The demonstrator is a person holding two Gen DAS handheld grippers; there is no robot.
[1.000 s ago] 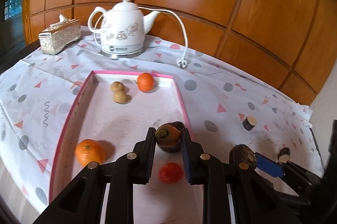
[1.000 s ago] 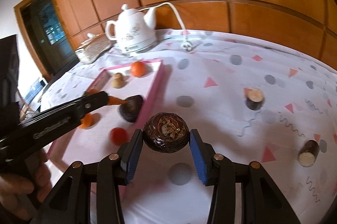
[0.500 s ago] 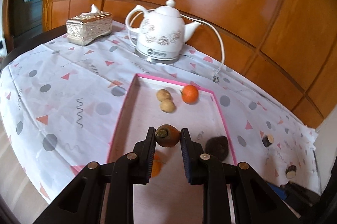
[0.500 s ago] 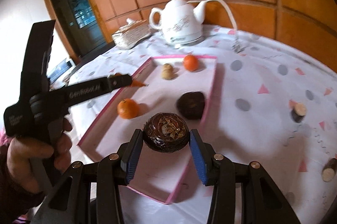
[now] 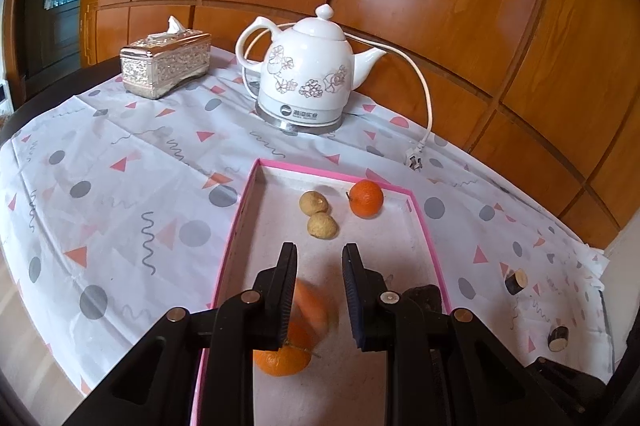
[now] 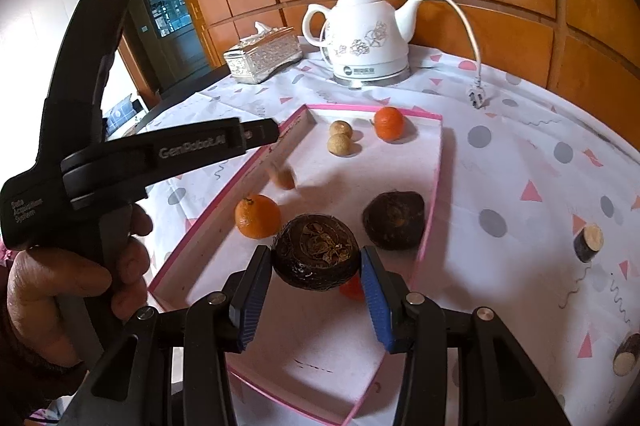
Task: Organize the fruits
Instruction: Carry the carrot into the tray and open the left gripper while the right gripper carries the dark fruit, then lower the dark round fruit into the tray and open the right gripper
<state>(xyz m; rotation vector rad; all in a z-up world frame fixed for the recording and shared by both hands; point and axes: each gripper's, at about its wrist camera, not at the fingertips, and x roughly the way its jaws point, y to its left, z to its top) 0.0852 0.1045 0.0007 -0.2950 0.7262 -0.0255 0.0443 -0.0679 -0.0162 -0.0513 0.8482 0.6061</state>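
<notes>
Wood panelling backs the cloth-covered surface [image 5: 120, 162]. Left claw [image 5: 319, 290] has spread since half a second ago; its orange fruit [image 5: 314, 306], blurred, drops into the pink tray [image 5: 236, 226]. Right claw [image 6: 316, 286] still clamps a dark fruit [image 6: 316, 252] over the tray's near end, half hiding a red fruit [image 6: 351, 289].

Beyond the fingers stands a white floral kettle [image 5: 310, 78], its cord's plug [image 5: 414, 161] lying unplugged on the patterned tablecloth [image 5: 120, 186]; a silver tissue box [image 5: 166, 63] sits far left.
</notes>
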